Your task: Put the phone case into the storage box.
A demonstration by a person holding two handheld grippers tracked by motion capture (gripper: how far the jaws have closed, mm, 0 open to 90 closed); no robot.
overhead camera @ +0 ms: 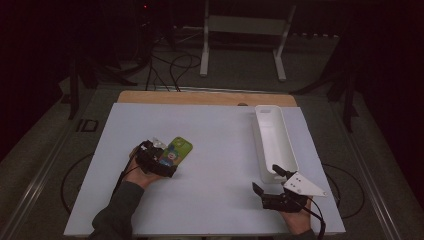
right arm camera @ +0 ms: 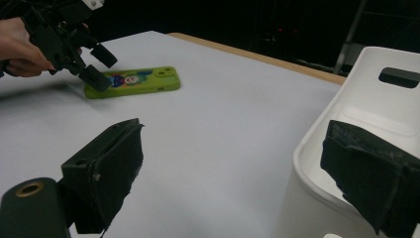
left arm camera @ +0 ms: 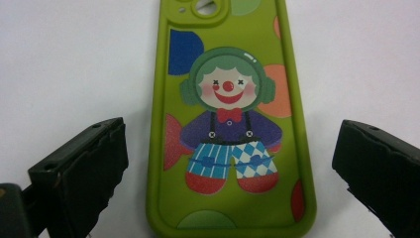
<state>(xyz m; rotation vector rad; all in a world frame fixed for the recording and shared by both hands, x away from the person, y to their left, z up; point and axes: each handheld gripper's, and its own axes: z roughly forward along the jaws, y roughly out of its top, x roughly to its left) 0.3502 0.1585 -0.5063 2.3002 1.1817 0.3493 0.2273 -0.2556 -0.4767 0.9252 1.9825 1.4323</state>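
Left claw (left arm camera: 225, 163) hangs with jaws apart over my green phone case (left arm camera: 230, 119), its camera end pointing far-right; right claw (overhead camera: 270, 181), jaws apart, sits beside the white bin (overhead camera: 274, 135).

My left gripper (overhead camera: 159, 161) hangs low with jaws spread wide; my right gripper (overhead camera: 267, 181) rests, jaws equally parted.

Dim room, dark surround; white table (overhead camera: 215, 150) lit from above (soft shadows); near jaws blurred.
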